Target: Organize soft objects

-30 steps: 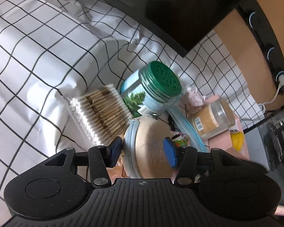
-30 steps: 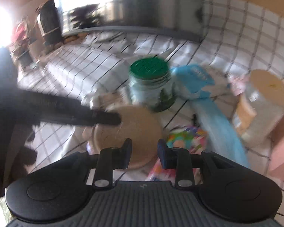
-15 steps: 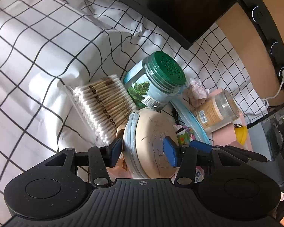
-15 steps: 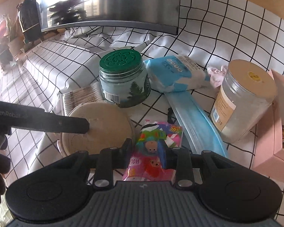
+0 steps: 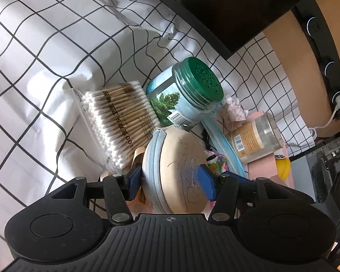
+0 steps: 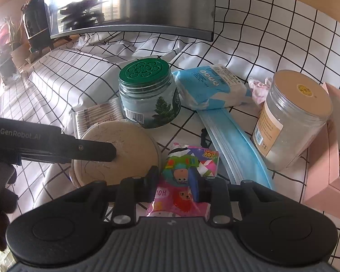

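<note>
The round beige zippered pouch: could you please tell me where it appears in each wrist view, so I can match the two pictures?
Left wrist view: the round beige zippered pouch sits bottom centre, on edge between the opening jaws of the left gripper.
Right wrist view: it lies left of centre, a finger of the left gripper across it.
Shared landmark: the green-lidded glass jar just beyond the pouch.

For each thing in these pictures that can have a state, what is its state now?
Round zip pouch: zipped shut, on edge between the left gripper's opening jaws.
Cartoon packet: clamped in the right gripper.
Green-lid jar: upright, lid on.
Tan-lid jar: upright, lid on.
Cotton swab pack: lying flat.
Tissue pack: lying flat, sealed.
Blue face masks: stacked flat.
</note>
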### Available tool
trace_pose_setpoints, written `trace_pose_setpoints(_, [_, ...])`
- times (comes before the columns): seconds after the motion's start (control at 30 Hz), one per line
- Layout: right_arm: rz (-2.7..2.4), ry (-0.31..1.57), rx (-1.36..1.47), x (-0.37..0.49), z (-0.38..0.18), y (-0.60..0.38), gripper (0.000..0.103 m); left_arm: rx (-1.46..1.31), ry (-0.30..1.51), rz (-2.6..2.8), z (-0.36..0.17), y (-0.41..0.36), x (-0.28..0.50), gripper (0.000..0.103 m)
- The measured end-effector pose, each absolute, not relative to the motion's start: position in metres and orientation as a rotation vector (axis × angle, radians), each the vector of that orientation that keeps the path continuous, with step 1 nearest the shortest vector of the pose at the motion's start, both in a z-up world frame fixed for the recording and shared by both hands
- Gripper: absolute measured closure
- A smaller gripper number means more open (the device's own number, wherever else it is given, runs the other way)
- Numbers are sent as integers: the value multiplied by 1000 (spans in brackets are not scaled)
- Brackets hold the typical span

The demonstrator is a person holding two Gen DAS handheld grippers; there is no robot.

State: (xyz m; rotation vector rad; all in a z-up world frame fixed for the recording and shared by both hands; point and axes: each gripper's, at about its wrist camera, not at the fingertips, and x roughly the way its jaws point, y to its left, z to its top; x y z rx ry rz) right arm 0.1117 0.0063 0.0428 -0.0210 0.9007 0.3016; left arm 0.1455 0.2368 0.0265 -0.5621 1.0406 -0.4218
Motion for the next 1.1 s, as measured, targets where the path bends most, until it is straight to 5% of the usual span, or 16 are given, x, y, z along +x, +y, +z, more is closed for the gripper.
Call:
trace_pose_setpoints(0.47, [453,896,75,98,42,5,77,-319,1045,-447,65,199,138,46])
trace_pose_setpoints(0.7, [457,869,45,82,52,-6,77,-325,1091,-415,49,189,146,58])
trace_pose_setpoints(0.87, [349,839,26,75,64,-29,61,-318,1099,-379,56,190,139,59])
trace_pose_setpoints(1.1, [300,928,126,96,45,-33,59,-263,1065,-351,68,199,117,59])
